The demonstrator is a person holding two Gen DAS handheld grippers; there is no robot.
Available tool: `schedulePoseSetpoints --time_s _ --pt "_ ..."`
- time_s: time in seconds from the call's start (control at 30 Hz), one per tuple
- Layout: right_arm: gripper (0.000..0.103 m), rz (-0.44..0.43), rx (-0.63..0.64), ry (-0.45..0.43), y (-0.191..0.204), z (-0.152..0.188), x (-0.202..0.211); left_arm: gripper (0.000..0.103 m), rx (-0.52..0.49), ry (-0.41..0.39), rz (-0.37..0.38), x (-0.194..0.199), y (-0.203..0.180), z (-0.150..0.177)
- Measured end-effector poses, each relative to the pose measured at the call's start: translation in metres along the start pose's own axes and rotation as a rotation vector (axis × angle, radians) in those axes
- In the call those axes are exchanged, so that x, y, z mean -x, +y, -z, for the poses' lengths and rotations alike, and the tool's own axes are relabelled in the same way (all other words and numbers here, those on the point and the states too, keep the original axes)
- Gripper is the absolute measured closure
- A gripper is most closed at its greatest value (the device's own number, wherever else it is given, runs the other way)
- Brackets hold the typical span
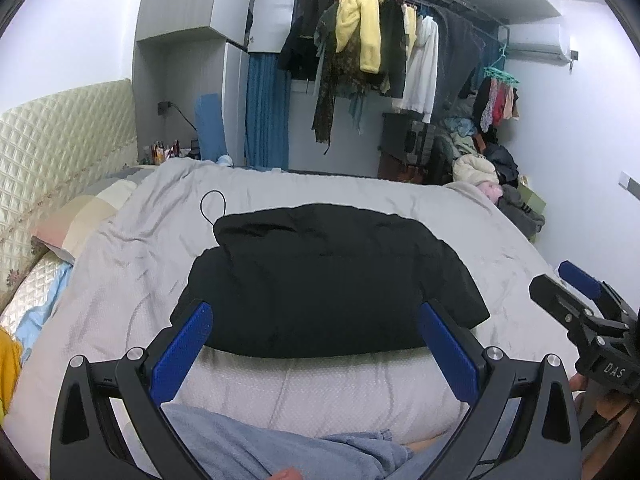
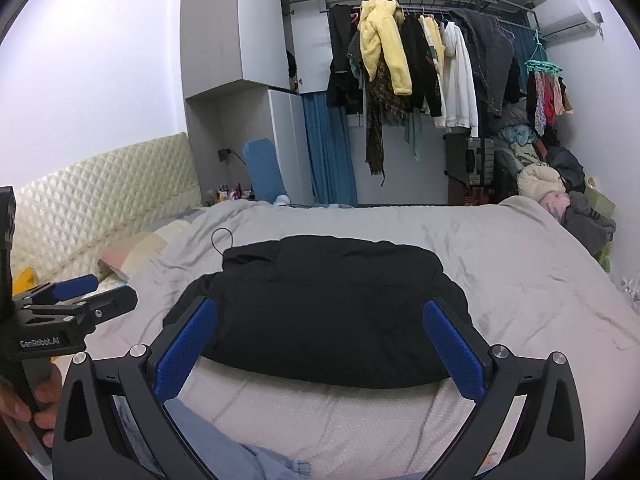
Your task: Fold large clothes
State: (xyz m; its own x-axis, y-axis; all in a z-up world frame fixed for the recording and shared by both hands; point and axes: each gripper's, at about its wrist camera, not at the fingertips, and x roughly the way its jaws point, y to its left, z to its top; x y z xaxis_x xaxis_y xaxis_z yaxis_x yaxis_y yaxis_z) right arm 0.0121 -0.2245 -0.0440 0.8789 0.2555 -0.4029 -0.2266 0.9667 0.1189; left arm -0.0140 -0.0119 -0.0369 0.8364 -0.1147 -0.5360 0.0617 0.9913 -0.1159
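A black garment (image 1: 320, 280) lies folded into a compact bundle on the grey bedcover (image 1: 132, 264); it also shows in the right wrist view (image 2: 324, 308). A thin black drawstring loop (image 1: 212, 204) sticks out at its far left corner. My left gripper (image 1: 316, 316) is open and empty, held above the garment's near edge. My right gripper (image 2: 320, 312) is open and empty too, beside the left one. Each gripper shows in the other's view: the right gripper (image 1: 576, 292) at the right edge, the left gripper (image 2: 92, 292) at the left edge.
A padded headboard (image 1: 52, 140) and pillows (image 1: 80, 212) are at the left. A rack of hanging clothes (image 2: 420, 68) and a pile of clothes (image 2: 552, 184) stand beyond the bed. A light blue cloth (image 1: 280, 448) lies at the near edge.
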Motion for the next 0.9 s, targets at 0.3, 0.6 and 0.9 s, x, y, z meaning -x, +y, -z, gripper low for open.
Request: schedulePoseSetpoints --time_s 0.3,0.6,0.9 --pt "0.0 0.006 -0.007 0.025 -0.004 0.006 -0.004 0.0 -0.005 0.005 -0.002 -0.004 -0.001 0.002" --pt "0.0 0.031 -0.028 0.025 -0.014 0.009 -0.003 0.0 -0.014 0.019 -0.011 -0.008 -0.005 0.003" --pt "0.0 0.037 -0.042 0.036 -0.021 0.014 -0.002 0.0 -0.019 0.021 -0.019 -0.01 -0.006 0.006"
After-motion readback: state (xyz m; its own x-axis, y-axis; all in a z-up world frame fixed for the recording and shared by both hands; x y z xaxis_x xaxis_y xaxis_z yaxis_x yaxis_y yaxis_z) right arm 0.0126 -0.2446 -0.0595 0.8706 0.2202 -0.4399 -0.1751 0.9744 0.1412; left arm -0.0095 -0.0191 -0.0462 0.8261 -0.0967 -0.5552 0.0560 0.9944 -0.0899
